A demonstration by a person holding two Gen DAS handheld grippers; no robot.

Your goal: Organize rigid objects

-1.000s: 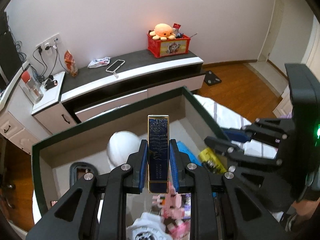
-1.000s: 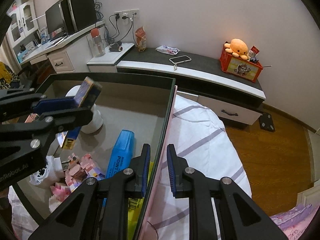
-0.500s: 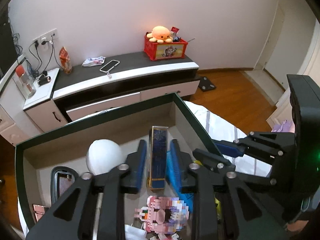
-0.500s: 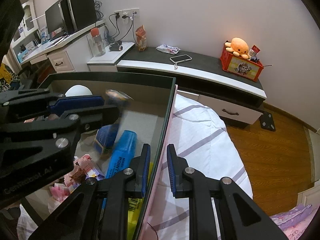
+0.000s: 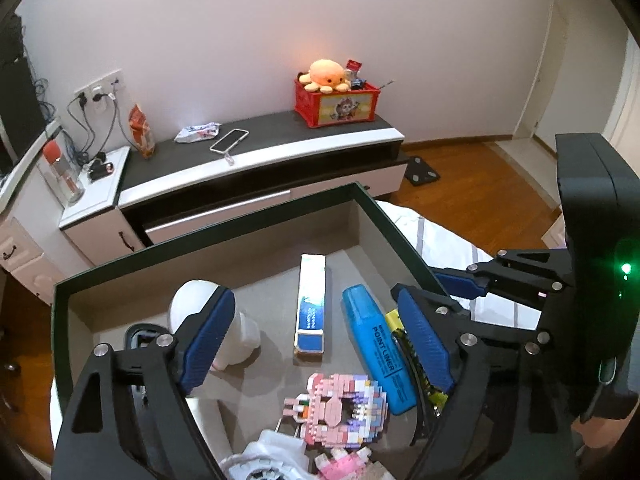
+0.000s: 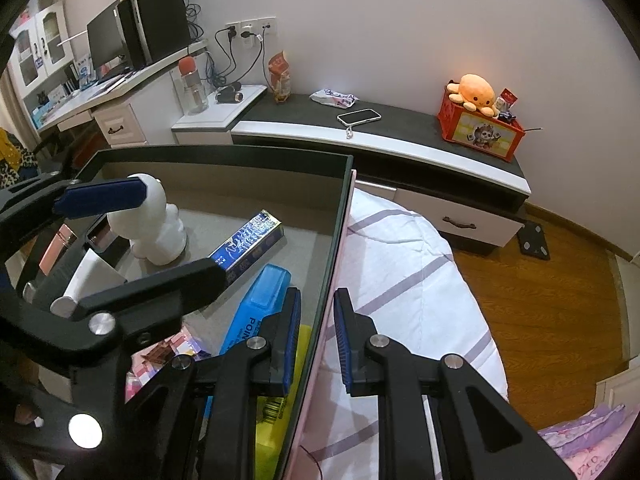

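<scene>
A slim blue and gold box (image 5: 312, 304) lies flat on the floor of the dark green storage box (image 5: 208, 236). My left gripper (image 5: 314, 320) hangs over it with its jaws opening wide and its pads off the slim box (image 6: 248, 246). A blue highlighter (image 5: 378, 344), a white figure (image 5: 192, 300) and a pink brick model (image 5: 340, 404) also lie inside. My right gripper (image 6: 318, 300) is shut on the storage box's right wall (image 6: 340, 208), one finger inside and one outside.
A yellow pack (image 5: 404, 340) lies beside the highlighter. White striped bedding (image 6: 400, 280) is to the right of the box. Behind stands a low cabinet (image 5: 256, 156) with a phone (image 5: 229, 140) and a red crate (image 5: 336, 102) with an orange plush.
The left gripper held the slim box upright above the storage box, tipped downward, then opened. The slim box now lies flat inside. The right gripper has not moved.
</scene>
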